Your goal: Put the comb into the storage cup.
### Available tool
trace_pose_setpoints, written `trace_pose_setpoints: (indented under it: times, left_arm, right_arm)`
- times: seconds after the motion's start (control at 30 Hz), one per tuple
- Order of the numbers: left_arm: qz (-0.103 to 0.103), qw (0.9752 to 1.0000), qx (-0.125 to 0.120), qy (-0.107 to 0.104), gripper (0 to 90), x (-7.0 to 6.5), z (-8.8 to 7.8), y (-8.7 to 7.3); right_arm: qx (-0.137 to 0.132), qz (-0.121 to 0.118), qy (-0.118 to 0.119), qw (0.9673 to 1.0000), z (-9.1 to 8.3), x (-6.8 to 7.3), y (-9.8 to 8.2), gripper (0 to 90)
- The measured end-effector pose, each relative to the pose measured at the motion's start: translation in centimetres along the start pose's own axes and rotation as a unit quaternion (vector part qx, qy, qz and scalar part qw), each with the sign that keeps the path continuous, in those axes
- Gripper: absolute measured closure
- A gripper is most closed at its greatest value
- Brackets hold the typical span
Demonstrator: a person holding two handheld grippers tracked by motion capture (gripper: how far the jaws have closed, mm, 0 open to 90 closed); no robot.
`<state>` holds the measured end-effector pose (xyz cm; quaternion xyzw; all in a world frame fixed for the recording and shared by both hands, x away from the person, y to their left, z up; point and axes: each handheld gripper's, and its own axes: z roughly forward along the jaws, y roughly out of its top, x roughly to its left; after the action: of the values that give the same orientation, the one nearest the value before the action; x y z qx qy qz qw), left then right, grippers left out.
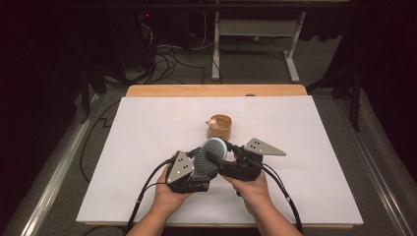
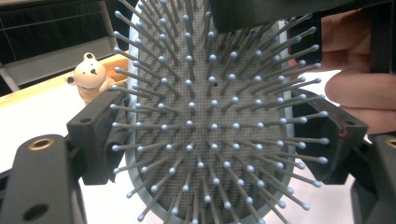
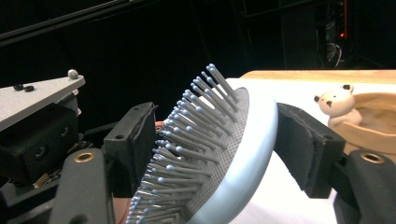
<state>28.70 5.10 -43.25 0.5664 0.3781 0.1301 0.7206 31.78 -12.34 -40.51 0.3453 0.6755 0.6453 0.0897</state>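
Note:
A pale-blue hairbrush [image 1: 210, 153] with grey blue-tipped bristles is held above the white mat, near the front middle. My left gripper [image 1: 197, 169] is shut on the brush head's two side edges; in the left gripper view its jaws clamp the hairbrush [image 2: 210, 116] left and right. My right gripper [image 1: 225, 156] comes in from the right. In the right gripper view one jaw presses the bristles and the other the smooth back of the hairbrush [image 3: 233, 140]. A hand holds each gripper.
A small wooden bowl [image 1: 222, 129] with a cream bear figure [image 1: 212, 122] on its rim stands just beyond the brush. The white mat [image 1: 147, 128] covers a wooden table. Cables and a table frame [image 1: 255, 29] lie on the floor behind.

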Motion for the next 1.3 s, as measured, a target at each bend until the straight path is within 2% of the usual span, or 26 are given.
trace_pose_setpoints:
  times: [0.27, 0.6, 0.9, 1.3]
  left_arm:
    - [0.001, 1.0000, 0.001, 0.001, 20.6, -0.05, 0.00, -0.03]
    - [0.003, 1.0000, 0.004, 0.002, 20.7, -0.07, 0.08, -0.13]
    - [0.008, 0.9999, 0.004, 0.005, 20.6, -0.19, 0.11, -0.18]
    - [0.016, 0.9998, 0.003, 0.009, 20.6, -0.35, 0.14, -0.25]
  right_arm:
    - [0.002, 0.013, 0.012, 0.9998, 0.11, 0.01, -0.14, 39.2]
    - [0.007, 0.018, 0.010, 0.9998, 0.00, -0.14, -0.15, 42.3]
    - [0.010, 0.041, 0.009, 0.9991, -0.15, -0.36, 0.01, 49.1]
    - [0.009, 0.052, 0.005, 0.9986, -0.29, -0.45, 0.13, 54.8]
